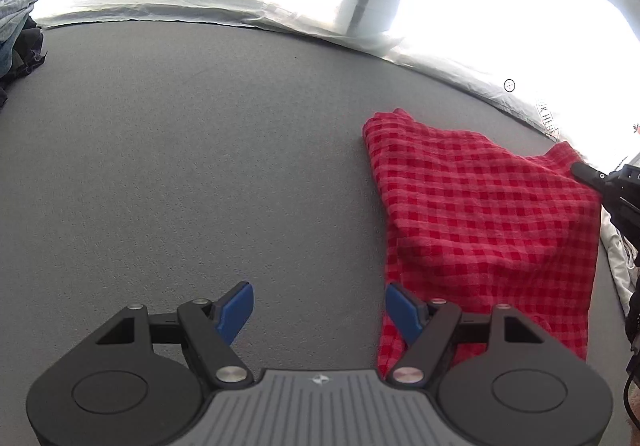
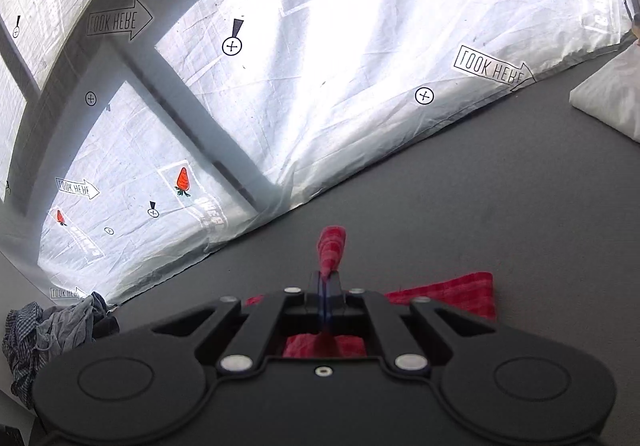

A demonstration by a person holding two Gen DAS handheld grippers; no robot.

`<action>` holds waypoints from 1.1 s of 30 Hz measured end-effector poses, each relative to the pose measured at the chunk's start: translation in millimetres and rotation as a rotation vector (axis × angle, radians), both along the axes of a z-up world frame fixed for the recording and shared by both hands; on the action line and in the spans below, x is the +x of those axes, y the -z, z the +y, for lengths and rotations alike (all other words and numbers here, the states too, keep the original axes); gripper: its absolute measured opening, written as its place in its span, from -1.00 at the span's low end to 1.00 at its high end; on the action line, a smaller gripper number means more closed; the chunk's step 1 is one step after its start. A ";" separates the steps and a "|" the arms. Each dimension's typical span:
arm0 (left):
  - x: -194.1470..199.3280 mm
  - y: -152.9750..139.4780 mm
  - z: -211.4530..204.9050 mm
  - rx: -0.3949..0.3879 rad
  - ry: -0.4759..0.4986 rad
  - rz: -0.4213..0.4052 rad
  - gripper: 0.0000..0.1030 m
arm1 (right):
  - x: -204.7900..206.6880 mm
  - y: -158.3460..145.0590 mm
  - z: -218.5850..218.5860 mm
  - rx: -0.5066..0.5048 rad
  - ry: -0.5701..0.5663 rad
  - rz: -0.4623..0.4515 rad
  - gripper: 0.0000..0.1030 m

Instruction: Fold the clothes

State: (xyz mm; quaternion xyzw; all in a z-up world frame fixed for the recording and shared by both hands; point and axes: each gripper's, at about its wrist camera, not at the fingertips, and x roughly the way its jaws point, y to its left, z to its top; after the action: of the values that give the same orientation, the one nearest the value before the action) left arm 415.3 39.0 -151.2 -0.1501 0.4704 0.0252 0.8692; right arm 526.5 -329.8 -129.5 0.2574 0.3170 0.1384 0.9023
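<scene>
The left gripper hangs over the grey table with its blue pads well apart and nothing between them; its right pad overlaps the near left edge of the red checked cloth. To the left of the cloth, the grey surface lies bare and wide from the gripper out to the far edge. The cloth lies to the right, its left edge running away from the gripper up to a far corner that sits short of the table's far edge. At the cloth's far right corner, the right gripper has its fingers together, clamped on a pinch of the fabric, which pokes up past the tips; the rest trails under and to the right. Beyond the cloth, a white printed sheet rises from the table's far edge. Far left of the cloth, a heap of clothes sits at the table's edge; far right, a white folded item.
</scene>
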 end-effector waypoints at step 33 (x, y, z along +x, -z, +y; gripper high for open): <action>131.8 32.3 -79.0 0.142 0.236 -0.060 0.25 | 6.9 81.8 -52.4 -0.096 0.151 0.235 -0.55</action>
State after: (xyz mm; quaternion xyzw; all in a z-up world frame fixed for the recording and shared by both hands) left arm 547.1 -40.0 -183.5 -0.0328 0.4557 -0.0484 0.8882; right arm 533.5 -382.2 -211.3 0.2516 0.4065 0.0238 0.8780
